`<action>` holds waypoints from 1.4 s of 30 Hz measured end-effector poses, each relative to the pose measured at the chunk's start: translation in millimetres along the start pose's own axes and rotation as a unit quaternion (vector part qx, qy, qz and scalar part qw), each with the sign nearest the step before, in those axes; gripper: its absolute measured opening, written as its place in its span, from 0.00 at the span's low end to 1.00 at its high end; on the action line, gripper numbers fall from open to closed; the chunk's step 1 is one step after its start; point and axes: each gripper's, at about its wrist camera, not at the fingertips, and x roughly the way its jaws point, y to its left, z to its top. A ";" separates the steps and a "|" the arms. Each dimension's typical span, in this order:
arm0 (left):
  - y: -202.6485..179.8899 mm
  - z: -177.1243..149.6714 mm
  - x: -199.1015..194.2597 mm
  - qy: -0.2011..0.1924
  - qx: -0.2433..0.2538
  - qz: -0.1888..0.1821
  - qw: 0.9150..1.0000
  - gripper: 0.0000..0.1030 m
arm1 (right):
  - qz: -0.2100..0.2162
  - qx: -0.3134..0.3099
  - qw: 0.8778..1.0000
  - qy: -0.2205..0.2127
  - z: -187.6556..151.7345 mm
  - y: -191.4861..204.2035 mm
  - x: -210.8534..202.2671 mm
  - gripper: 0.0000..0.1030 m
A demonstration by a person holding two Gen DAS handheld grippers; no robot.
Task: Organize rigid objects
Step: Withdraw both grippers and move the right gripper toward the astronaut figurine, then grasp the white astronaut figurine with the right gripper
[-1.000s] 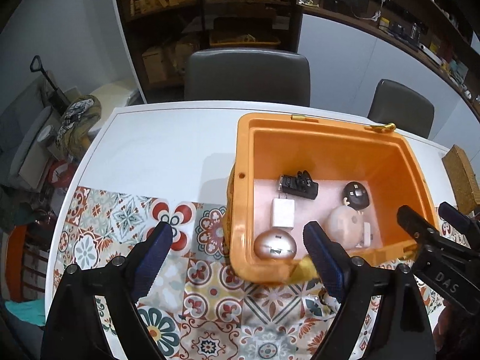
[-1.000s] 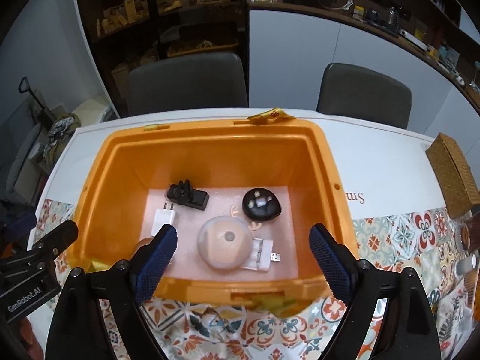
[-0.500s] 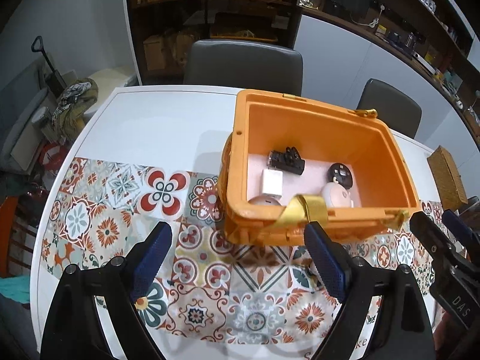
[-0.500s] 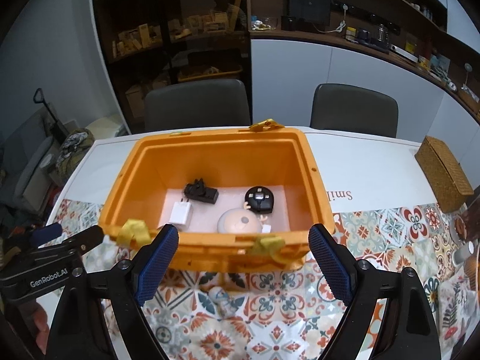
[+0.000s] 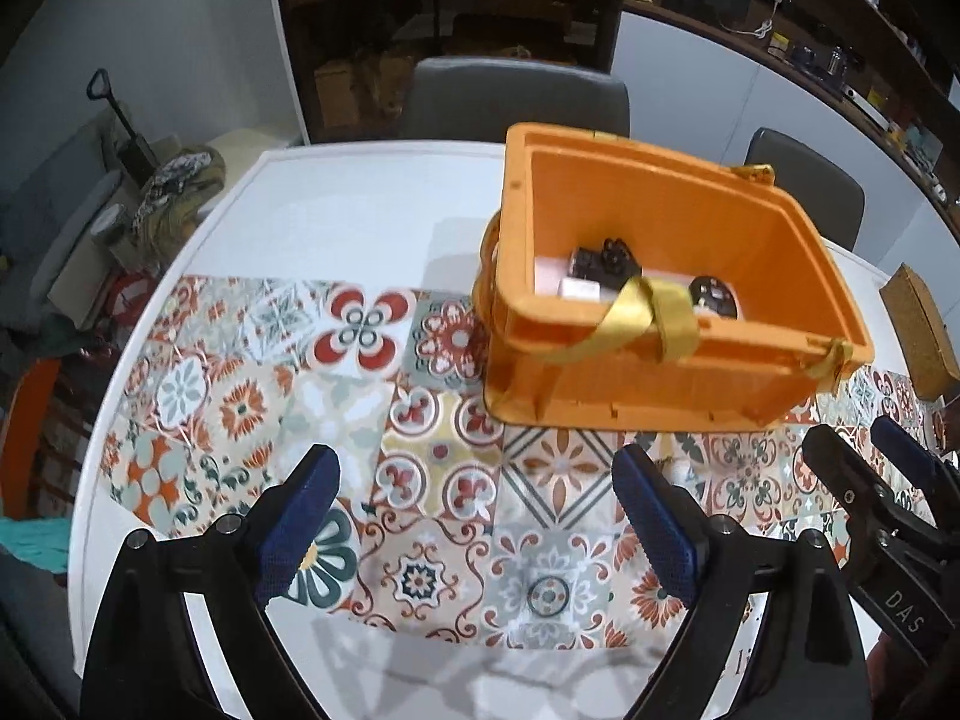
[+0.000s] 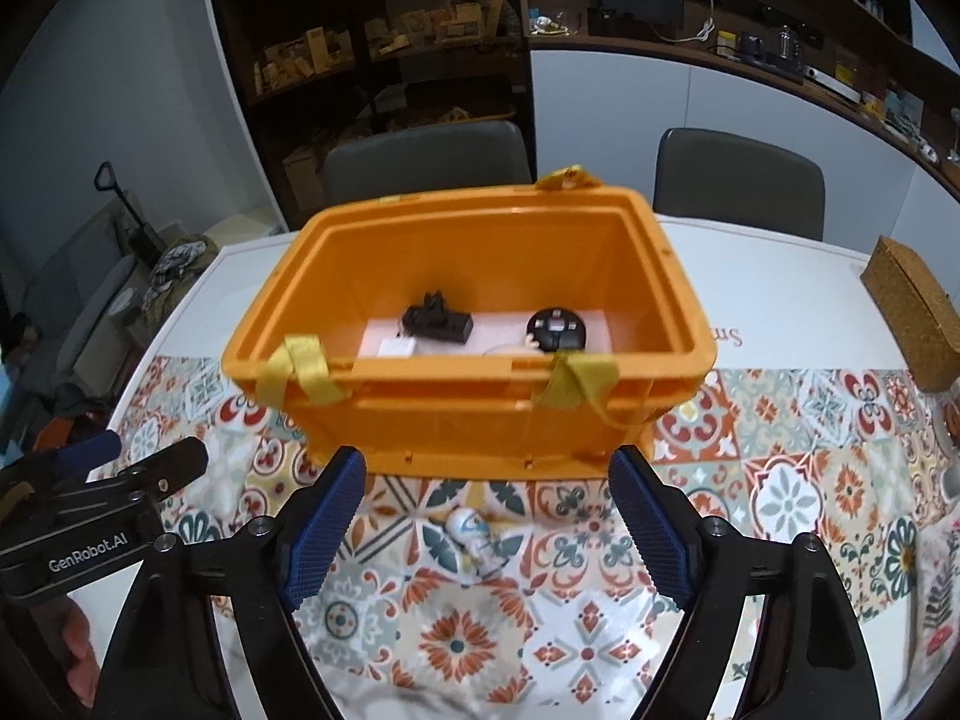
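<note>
A: Where's your bin [image 6: 480,414]?

B: On the patterned mat [image 5: 432,516], ahead of both your grippers. Inside it lie a black adapter [image 6: 437,322], a white plug [image 6: 396,348] and a round black gadget [image 6: 555,329].

A: Does one view show more?

B: Only your right camera shows the toy [image 6: 475,540] lying on the mat, in front of the bin and between your fingers without touching them. In the left view the strap [image 5: 645,315] hides part of the contents.

A: Any writing?

B: "GenRobot.AI" on your left gripper [image 5: 477,516], "DAS" on the right gripper [image 6: 489,531].

A: And the jaws?

B: Both tilt down at the mat. The left has just been opening, nothing between its pads; the right has just been closing but stands released, gripping nothing.
</note>
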 end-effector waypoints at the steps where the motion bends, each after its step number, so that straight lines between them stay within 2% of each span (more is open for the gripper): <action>1: 0.4 -1.9 2.1 0.003 -0.001 0.001 1.000 0.91 | 0.001 -0.003 1.000 0.002 -2.6 1.2 1.8 0.80; 16: 6.2 -31.9 41.8 0.038 -0.006 0.035 0.999 0.91 | 0.032 -0.020 0.999 0.034 -33.5 7.1 45.5 0.73; 22: 5.0 -38.4 63.8 0.062 -0.004 0.039 0.997 0.91 | 0.028 -0.019 0.997 0.068 -41.9 6.1 75.1 0.68; 33: -5.6 -44.9 94.9 0.088 0.010 0.050 0.995 0.91 | 0.019 -0.032 0.995 0.095 -48.6 4.4 113.5 0.65; 42: -7.9 -46.0 110.9 0.102 0.012 0.056 0.993 0.91 | 0.015 -0.037 0.994 0.106 -50.5 7.6 138.4 0.54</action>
